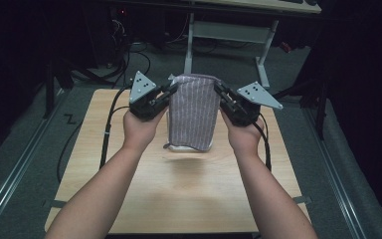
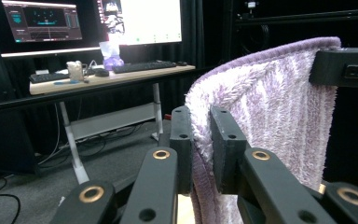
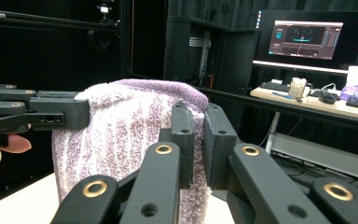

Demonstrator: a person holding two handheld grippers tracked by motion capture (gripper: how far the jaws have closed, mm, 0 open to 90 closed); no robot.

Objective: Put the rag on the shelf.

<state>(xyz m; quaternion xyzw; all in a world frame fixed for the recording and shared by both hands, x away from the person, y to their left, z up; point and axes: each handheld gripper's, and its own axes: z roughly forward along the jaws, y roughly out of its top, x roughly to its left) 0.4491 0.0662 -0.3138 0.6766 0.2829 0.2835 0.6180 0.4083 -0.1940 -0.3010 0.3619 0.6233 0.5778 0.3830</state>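
While our left gripper (image 1: 170,92) pinches one upper corner of the striped lilac towel (image 1: 193,110), our right gripper (image 1: 220,93) clamps the other. The towel hangs between them above the wooden table (image 1: 179,189), its lower edge just clear of the top.

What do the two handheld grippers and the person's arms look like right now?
Both the left gripper and the right gripper are black, each topped by a grey three-cornered plate with dark dots. Brass-ringed pivots show on the linkages, and a black cable trails from each. The forearms are bare, with no sleeves.

No text or label is legible anywhere.
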